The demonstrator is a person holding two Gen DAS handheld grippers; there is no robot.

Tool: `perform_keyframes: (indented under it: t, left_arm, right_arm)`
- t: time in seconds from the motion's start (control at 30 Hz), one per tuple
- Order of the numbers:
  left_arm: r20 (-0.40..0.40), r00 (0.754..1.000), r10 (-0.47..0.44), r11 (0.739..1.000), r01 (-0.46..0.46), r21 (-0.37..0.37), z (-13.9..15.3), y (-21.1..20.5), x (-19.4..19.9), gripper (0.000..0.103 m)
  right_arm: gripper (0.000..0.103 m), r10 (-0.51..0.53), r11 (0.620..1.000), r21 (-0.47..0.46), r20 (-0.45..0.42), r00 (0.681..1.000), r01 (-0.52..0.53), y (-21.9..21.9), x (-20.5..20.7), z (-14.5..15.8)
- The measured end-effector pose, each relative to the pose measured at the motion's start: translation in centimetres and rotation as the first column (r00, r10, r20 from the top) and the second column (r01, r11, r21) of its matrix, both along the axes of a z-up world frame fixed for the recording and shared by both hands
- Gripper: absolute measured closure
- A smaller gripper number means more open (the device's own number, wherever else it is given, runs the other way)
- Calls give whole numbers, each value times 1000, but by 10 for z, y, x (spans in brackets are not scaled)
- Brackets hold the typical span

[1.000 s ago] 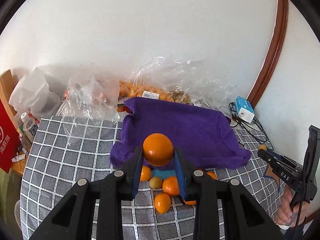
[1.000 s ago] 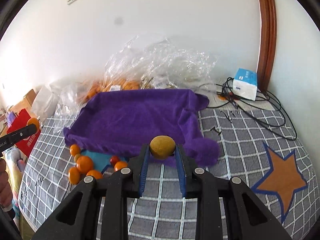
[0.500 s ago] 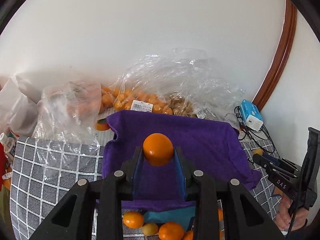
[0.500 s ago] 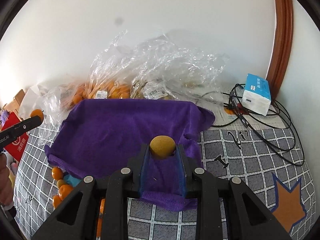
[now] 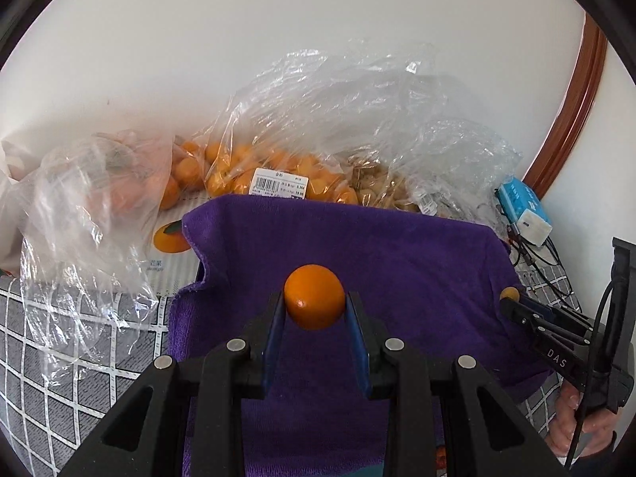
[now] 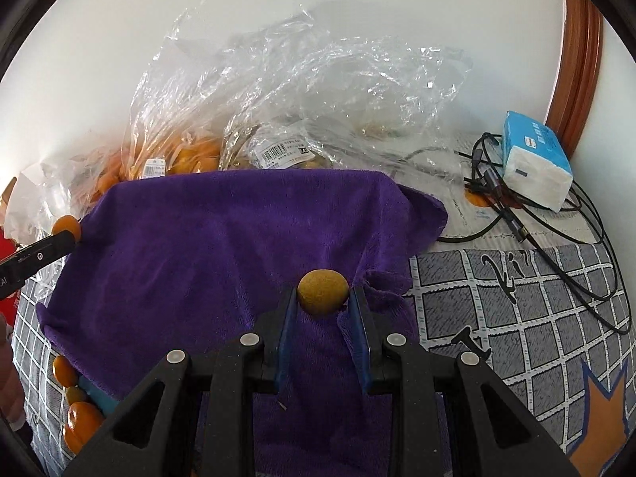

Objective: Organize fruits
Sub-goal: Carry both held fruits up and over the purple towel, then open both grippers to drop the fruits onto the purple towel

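Observation:
My left gripper (image 5: pixel 315 310) is shut on an orange (image 5: pixel 314 296) and holds it over the purple towel (image 5: pixel 397 262). My right gripper (image 6: pixel 322 302) is shut on a small yellow-brown fruit (image 6: pixel 322 292) over the same towel (image 6: pixel 206 246), near its right edge. The right gripper also shows at the right of the left wrist view (image 5: pixel 510 298), the left gripper at the left of the right wrist view (image 6: pixel 67 230). Several loose oranges (image 6: pixel 75 417) lie by the towel's near left corner.
Clear plastic bags of oranges (image 5: pixel 254 167) and brown fruit (image 5: pixel 381 187) stand against the wall behind the towel. A blue-white tissue pack (image 6: pixel 536 163) and black cables (image 6: pixel 556 230) lie at the right. The checked tablecloth (image 6: pixel 516 310) shows around the towel.
Both grippers have moved forward and now hang over the towel, each still holding its fruit. The loose oranges have dropped out of the left wrist view.

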State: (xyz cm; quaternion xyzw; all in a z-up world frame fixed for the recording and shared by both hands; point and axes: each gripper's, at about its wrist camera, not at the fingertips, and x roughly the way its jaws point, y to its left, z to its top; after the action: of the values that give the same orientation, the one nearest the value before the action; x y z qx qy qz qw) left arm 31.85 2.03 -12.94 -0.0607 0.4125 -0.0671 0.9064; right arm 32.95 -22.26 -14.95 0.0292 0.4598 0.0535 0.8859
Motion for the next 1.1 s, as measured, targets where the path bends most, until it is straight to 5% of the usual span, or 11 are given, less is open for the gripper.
perform_keyframes:
  t: [0.77,0.87,0.93,1.03,1.1]
  left_arm:
    - [-126,991,-36,999,38,11,-37,-6,13,74]
    - [-135,990,-33,999,37,32,-34,-7,13,66]
    - [-114,993,-30,999,34,36,-28,-9,10,51]
    - [-84,996,-35,999,38,35,-17,-9,4,50]
    - [-64,997,-32,999,33,23,-8,-7,0,50]
  right_arm:
    - [75,51,997,-51,-41,998,-54,24,4,-23]
    - [64,46,997,-55,-49,998,-48,23,-2,-21]
    - [51,34,998,-57,-55,998,-37,22,-6,-17]
    - [29,21,997,-68,-48,999,-24,20,-14,-5]
    - [29,-9,996,-89,-16,1000,8,17,-24,6]
